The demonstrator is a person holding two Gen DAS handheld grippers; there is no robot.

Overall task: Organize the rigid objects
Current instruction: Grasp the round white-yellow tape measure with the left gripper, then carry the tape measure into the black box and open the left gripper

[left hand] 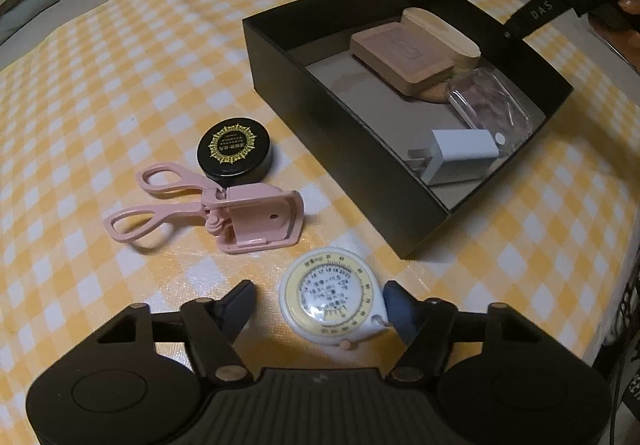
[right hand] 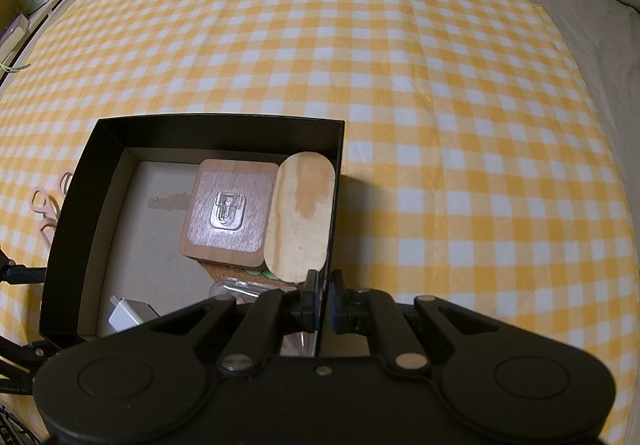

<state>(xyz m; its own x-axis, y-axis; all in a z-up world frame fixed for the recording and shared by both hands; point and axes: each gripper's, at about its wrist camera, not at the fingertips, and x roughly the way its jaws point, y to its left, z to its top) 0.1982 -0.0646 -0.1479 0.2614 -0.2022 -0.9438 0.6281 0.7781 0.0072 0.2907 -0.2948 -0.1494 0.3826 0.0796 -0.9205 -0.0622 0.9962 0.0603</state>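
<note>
While the right tongs (right hand: 320, 301) are clenched on the near right wall of the black box (left hand: 344, 149), steadying it, the left tongs (left hand: 320, 305) hang released and spread wide over the yellow checked cloth (left hand: 120, 57), with the round tape measure (left hand: 334, 299) lying flat between their tips. It sits off-centre, touching or nearly touching the right fingertip (left hand: 394, 297) and well clear of the left one, so the coming closure seems to turn on that sideways offset: shifting a little to the right before squeezing would likely centre the disc. Being round, it has no long axis to align with, only a small tab at its near edge. The left hand is plainly the nearer one. From there the box lies far and to the right, its near left corner close by. Inside it are two wooden blocks (right hand: 230, 213), a clear plastic case (left hand: 490, 103) and a white charger (left hand: 460, 157), with bare floor toward the far left. Outside the box, to the far left of the tape, rest a pink eyelash curler (left hand: 224, 209) and a black round tin (left hand: 235, 152), just beside each other
</note>
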